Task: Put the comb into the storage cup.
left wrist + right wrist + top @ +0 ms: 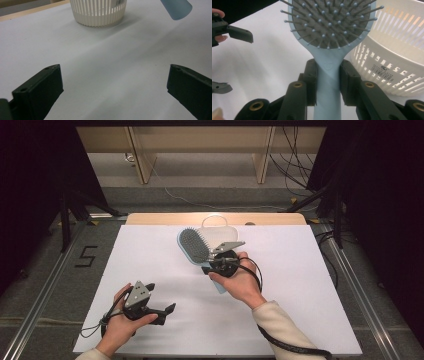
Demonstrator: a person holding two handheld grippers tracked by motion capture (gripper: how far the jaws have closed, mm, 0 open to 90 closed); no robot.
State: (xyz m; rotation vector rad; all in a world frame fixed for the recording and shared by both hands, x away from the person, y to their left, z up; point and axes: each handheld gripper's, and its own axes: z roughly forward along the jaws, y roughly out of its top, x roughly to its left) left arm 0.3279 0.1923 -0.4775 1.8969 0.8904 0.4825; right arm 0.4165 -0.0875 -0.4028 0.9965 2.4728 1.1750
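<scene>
Pale blue plastic forms the handle and frame of the paddle hairbrush [329, 62], whose grey cushion carries dark bristles tipped with small blue balls. In the right gripper view the right gripper [328, 82] clamps the brush at the neck, its two black jaws pressed against either side of the handle just below the head, which rises toward twelve o'clock with the bristles facing the camera. At two o'clock from the brush stands the cream slotted plastic basket [392, 60], just beside the head.

From the high view, the same hairbrush [194, 245] is held above the white table [310, 310] near its centre, head pointing toward eleven o'clock, with the basket [220, 232] right behind it at the table's far edge. The right gripper [212, 265] sits in the person's right hand [242, 282].

At seven o'clock on the table the left hand [120, 322] holds the left gripper [165, 312], well apart from the brush. In the left gripper view the left gripper [115, 92] has its jaws spread wide over bare table, nothing between them, with the basket [98, 15] at twelve o'clock and the handle end of the hairbrush [176, 8] at one o'clock.
</scene>
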